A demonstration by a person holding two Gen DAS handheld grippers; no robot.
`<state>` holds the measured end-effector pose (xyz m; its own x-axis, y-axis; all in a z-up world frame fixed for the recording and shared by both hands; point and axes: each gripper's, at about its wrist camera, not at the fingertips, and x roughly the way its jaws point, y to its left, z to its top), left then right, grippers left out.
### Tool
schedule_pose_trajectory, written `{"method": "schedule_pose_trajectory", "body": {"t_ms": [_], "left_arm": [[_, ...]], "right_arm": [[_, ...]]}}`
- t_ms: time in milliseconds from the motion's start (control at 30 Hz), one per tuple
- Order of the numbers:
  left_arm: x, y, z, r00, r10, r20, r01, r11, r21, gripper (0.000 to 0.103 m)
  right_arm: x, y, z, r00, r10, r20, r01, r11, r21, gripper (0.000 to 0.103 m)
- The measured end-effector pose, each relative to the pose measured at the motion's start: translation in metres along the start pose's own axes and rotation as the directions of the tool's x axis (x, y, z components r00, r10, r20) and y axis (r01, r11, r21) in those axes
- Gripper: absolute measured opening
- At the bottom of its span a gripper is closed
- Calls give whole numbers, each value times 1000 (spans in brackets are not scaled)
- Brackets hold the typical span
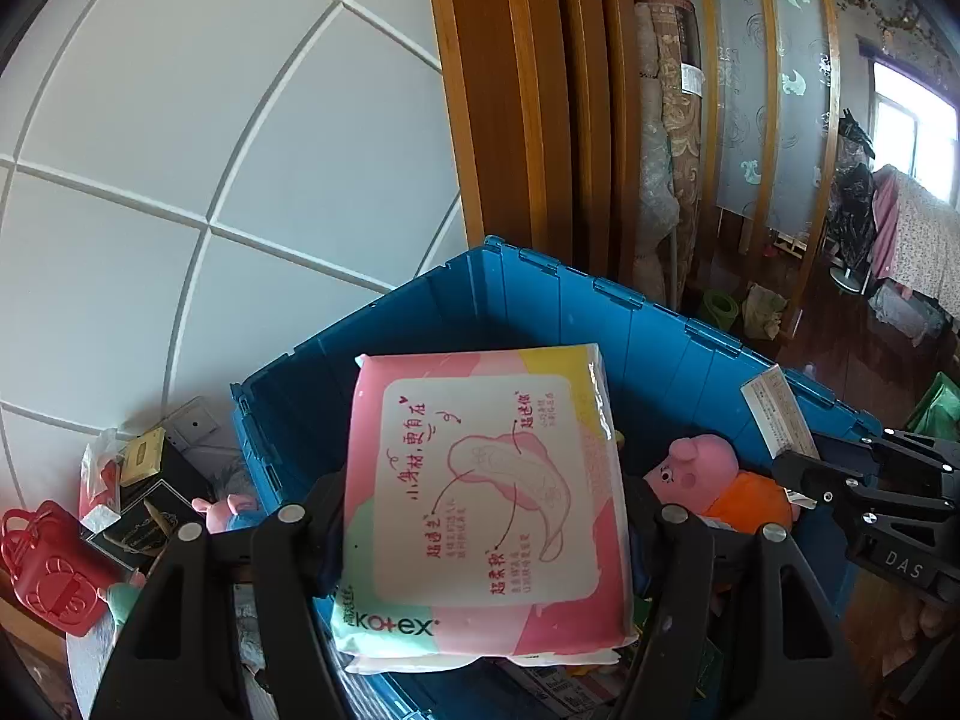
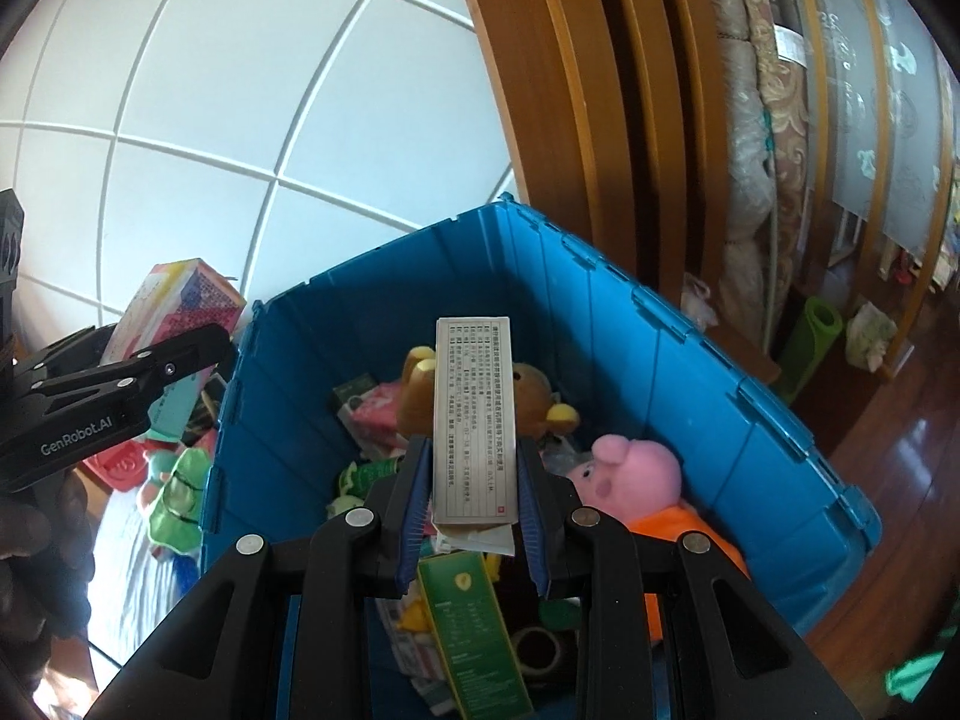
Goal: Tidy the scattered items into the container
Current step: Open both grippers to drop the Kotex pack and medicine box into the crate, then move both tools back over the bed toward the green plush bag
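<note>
The left tool (image 1: pixel 486 516) clamps a soft pink, yellow and mint Kotex pad pack (image 1: pixel 486 498), its printed face up, held over the near end of the blue crate (image 1: pixel 660 348). The right tool (image 2: pixel 474 480) is clenched on a slim grey box (image 2: pixel 474 414) covered in small print, standing up over the crate's middle. Below lie a green carton (image 2: pixel 468 630), a pink pig plush (image 2: pixel 630 474) in orange and, farther in, a brown bear plush (image 2: pixel 528 396). Beyond stands a white tiled wall (image 2: pixel 240 90).
</note>
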<state>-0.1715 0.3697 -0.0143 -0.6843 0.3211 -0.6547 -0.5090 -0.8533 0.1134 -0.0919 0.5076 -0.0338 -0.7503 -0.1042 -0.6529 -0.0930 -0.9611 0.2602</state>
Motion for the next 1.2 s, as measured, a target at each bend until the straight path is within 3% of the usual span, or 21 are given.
{"method": "schedule_pose_trajectory", "body": {"t_ms": [367,433,467,500,533,867,1200], "left_arm": [[16,0,5,1000,-21,-12,21,1000,-18,66],[14,3,8,999,-31,11,31,999,-42,72],[13,4,9,1000,-28,13,28,998,-48,79],[13,6,11,1000,-25,14,26,998,-59,98],[11,9,11,999,-29,24,31,997,-74,103],[1,21,3,998,-47,35,50,994,-92,103],[-13,36,-17,999,-35,29,37,994,-101,103]], "right_arm": [[7,-6,3,1000,-3,-8,3,1000,1,27],[6,-8,4,1000,-5,1,5,1000,7,28],[6,-9,5,1000,-8,9,8,1000,11,47],[6,-10,6,1000,-8,16,8,1000,14,95],[4,-10,7,1000,-7,30,6,1000,18,100],[5,-11,8,999,-5,35,5,1000,16,102],[1,23,4,999,26,25,-25,999,-22,102]]}}
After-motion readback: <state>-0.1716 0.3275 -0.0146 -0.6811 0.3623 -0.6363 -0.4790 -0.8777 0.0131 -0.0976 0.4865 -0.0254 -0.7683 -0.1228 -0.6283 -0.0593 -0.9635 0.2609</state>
